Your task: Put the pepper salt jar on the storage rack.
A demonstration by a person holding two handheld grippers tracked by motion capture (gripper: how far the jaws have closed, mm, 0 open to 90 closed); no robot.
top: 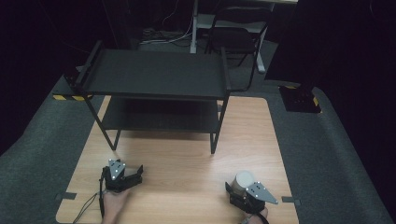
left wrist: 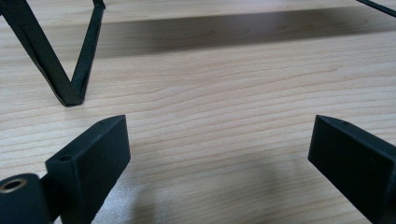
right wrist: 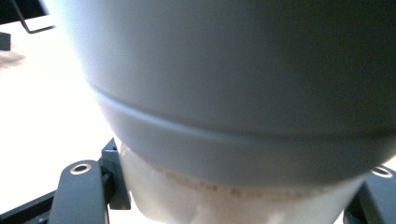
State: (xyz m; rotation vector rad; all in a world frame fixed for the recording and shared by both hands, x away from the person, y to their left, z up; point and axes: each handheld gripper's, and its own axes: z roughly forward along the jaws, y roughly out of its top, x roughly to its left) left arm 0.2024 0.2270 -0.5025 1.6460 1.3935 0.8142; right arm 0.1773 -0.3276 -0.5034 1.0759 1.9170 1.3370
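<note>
A grey cup [top: 243,179] with a pale top stands near the front right of the wooden table [top: 187,158]. My right gripper [top: 239,190] is shut on it. In the right gripper view the cup [right wrist: 243,93] looms very close, grey above and white at its lower part, with my right gripper [right wrist: 233,207] clasping that lower part from both sides. My left gripper [top: 130,179] rests near the front left of the table, open and holding nothing. In the left gripper view my left gripper [left wrist: 219,154] has its jaws wide apart over bare wood.
A black two-tier rack [top: 156,74] stands across the far half of the table, and one of its V-shaped legs [left wrist: 70,88] is just ahead of the left gripper. A dark chair [top: 236,37] stands behind on the grey carpet. A black box [top: 301,99] sits right of the table.
</note>
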